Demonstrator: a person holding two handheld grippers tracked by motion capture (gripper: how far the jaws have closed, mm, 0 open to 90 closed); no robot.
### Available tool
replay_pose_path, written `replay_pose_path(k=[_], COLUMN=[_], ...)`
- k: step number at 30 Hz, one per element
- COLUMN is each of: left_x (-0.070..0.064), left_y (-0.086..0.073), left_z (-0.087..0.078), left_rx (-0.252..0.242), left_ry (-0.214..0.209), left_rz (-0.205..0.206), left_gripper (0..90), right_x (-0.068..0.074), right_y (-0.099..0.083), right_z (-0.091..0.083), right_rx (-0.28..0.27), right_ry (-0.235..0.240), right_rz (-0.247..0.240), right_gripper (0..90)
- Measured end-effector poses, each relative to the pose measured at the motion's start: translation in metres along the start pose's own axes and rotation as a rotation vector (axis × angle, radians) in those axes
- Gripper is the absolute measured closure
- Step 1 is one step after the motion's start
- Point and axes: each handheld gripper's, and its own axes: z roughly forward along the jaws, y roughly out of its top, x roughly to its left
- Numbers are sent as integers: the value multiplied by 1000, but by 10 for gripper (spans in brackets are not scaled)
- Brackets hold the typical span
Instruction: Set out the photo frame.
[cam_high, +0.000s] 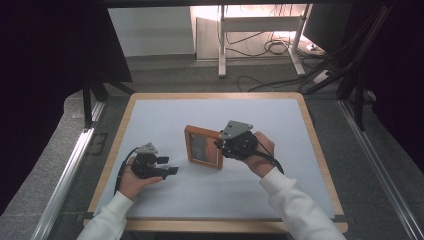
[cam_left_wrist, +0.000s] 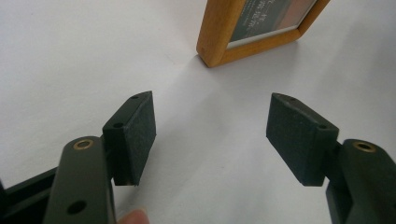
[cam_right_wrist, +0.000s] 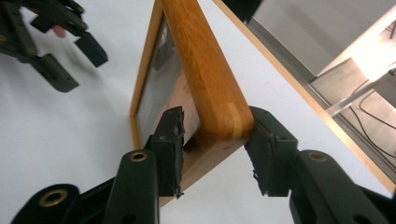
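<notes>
Both of the person's arms wear long white sleeves (cam_high: 292, 200) with ribbed cuffs. The left gripper (cam_left_wrist: 210, 133) and the right gripper (cam_right_wrist: 215, 149) are matte black, each with two flat rectangular pads (cam_left_wrist: 299, 135) on arms set with brass-ringed screw holes. Each carries a grey three-cornered plate (cam_high: 236, 129) at 12 o'clock on its body and trails a black cable (cam_high: 121, 172).

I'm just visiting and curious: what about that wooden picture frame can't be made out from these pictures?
- Picture in the wooden frame: too small in the high view.
- Its upper part is cut off by the top edge in the left gripper view; the print there is blurred.
- Its back: faces away; the right gripper covers one corner.
- Any stand behind it: hidden.
</notes>
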Motion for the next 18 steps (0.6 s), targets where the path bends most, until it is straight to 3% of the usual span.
replay_pose_path(k=[18], left_x=[1], left_y=[0], left_z=[1], left_rx=[3], left_ry=[-2], left_rz=[9], left_gripper=[327], right_x=[-36], right_y=[-15], right_z=[21], right_rx=[16], right_ry=[-31], right_rz=[149], right_gripper=[504])
